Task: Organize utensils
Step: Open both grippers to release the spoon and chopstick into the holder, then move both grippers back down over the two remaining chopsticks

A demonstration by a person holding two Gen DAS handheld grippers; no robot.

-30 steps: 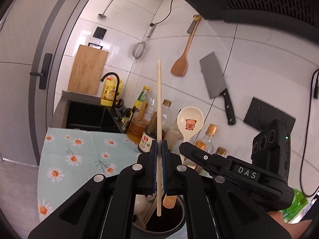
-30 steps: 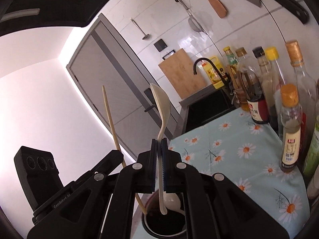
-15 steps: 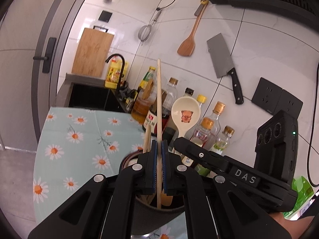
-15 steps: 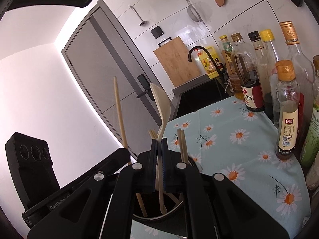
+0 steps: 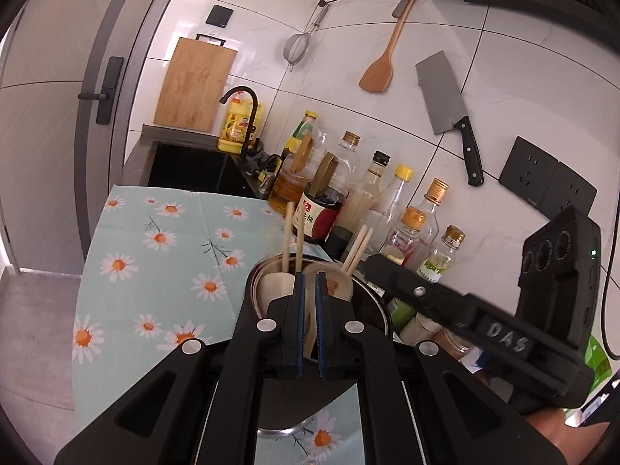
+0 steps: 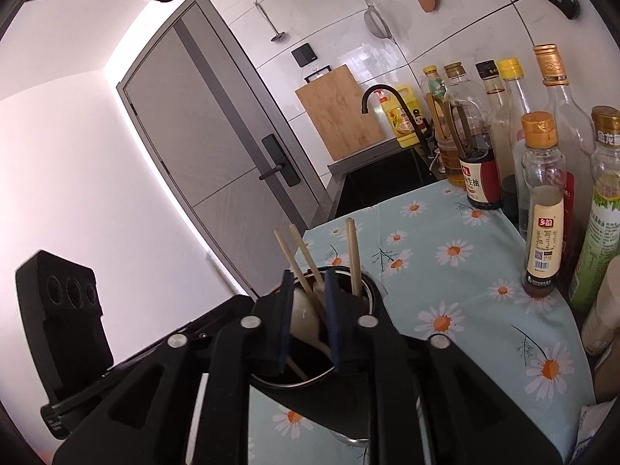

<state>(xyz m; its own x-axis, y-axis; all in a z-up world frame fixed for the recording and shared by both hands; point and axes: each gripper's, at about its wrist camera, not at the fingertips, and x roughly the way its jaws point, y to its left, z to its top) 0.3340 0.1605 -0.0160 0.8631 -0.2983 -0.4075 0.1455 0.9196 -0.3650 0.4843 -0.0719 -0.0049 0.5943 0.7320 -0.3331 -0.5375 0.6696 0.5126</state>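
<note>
My right gripper point(image 6: 309, 285) has just been opening; its fingers stand spread, not pressing the pale spoon point(image 6: 302, 317) in the steel utensil holder point(image 6: 374, 298) at lower centre. My left gripper point(image 5: 308, 286) is almost pressed together above it. Beyond lie the daisy tablecloth point(image 6: 445, 271), the bottles point(image 6: 542, 201) and the cutting board point(image 6: 341, 112).

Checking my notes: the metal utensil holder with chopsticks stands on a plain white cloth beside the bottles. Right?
Not quite. The utensil holder with chopsticks stands beside the bottles, but the cloth is pale blue with daisies, as the right wrist view shows.
</note>
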